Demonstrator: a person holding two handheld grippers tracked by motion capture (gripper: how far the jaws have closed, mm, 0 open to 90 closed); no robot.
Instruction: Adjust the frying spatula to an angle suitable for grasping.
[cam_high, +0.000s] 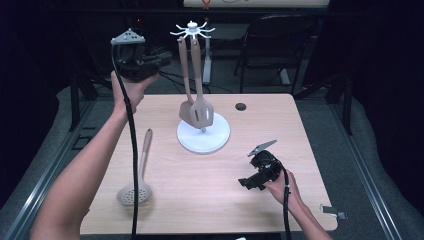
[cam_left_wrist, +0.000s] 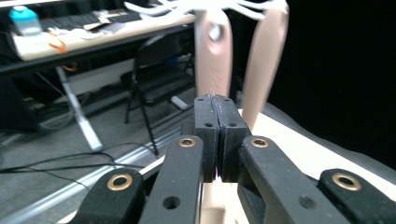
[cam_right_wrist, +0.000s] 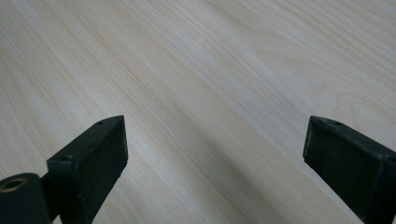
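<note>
I am holding my left tool (cam_high: 161, 58) clenched and empty, raised beside two beige spatulas (cam_high: 196, 111) hanging on the white round-based rack (cam_high: 203, 136); my right tool (cam_high: 246, 183) is resting released on the pale wooden desk (cam_high: 210, 190).

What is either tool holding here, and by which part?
Nothing. The left tool is shut on empty air near the hanging spatulas; the right tool is open above the table.

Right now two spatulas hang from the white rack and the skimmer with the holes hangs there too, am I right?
Not quite. The two spatulas do hang from the white rack, but the skimmer lies flat on the table, to the left of the rack's base. The high view shows it.
</note>
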